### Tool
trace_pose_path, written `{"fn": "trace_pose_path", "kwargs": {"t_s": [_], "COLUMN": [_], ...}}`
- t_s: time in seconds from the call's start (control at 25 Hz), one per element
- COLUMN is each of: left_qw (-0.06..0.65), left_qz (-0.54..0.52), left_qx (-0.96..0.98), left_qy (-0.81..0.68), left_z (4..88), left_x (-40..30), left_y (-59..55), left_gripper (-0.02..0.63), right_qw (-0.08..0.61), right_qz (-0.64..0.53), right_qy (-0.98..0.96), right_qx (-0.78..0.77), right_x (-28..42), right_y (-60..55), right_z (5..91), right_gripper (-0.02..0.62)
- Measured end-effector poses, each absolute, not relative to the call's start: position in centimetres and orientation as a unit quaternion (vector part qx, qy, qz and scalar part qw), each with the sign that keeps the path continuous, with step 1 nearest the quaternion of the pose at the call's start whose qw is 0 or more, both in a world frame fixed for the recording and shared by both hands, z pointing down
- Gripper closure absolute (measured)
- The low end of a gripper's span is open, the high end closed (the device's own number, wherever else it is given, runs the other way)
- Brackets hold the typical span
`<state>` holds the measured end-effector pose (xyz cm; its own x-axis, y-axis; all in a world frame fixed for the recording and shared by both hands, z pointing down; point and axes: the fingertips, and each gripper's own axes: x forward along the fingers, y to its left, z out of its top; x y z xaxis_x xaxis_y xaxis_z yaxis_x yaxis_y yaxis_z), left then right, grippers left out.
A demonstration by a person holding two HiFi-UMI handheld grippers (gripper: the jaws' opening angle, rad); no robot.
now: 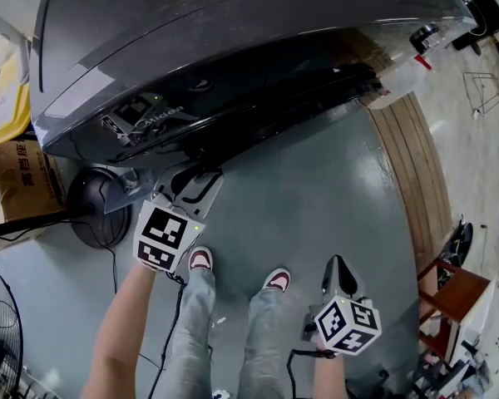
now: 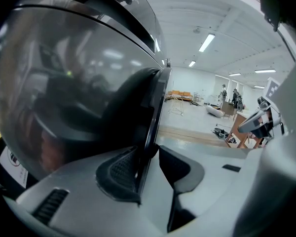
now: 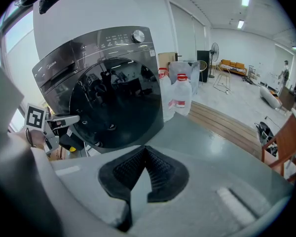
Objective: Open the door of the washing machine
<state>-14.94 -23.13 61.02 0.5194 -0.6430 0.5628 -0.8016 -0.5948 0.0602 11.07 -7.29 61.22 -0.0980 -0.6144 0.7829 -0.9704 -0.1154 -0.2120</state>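
Round dark-glass door (image 3: 113, 102) of the dark grey front-loading washing machine (image 1: 233, 23) lies flush in the machine's front, as the right gripper view shows it. The left gripper (image 1: 191, 185) reaches the door's rim at the side away from the clear plastic water bottles with red caps (image 3: 180, 95). In the left gripper view its jaws stand apart with the rim's thin dark edge between them. One black ribbed pad (image 2: 119, 172) lies against the edge, and the other sits just beside it without pressing. The right gripper (image 1: 339, 268) hangs low over the grey floor (image 1: 316, 198), well apart from the machine, its jaws together on nothing.
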Motion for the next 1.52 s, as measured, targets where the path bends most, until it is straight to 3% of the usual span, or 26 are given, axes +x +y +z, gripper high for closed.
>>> {"fn": "trace_pose_path", "kwargs": {"t_s": [1.52], "left_qw": [0.168], "left_qz": [0.243], "left_qx": [0.866], "left_qy": [-0.403], "left_z": [61.4], "left_x": [-11.6], "left_y": [-18.4], "left_gripper": [0.515], "right_qw": [0.214], "right_qz": [0.398], "right_qy": [-0.613], "right_qx": [0.649], "right_x": [12.3], "right_y": [-3.7], "right_z": [61.7], "right_gripper": [0.591]}}
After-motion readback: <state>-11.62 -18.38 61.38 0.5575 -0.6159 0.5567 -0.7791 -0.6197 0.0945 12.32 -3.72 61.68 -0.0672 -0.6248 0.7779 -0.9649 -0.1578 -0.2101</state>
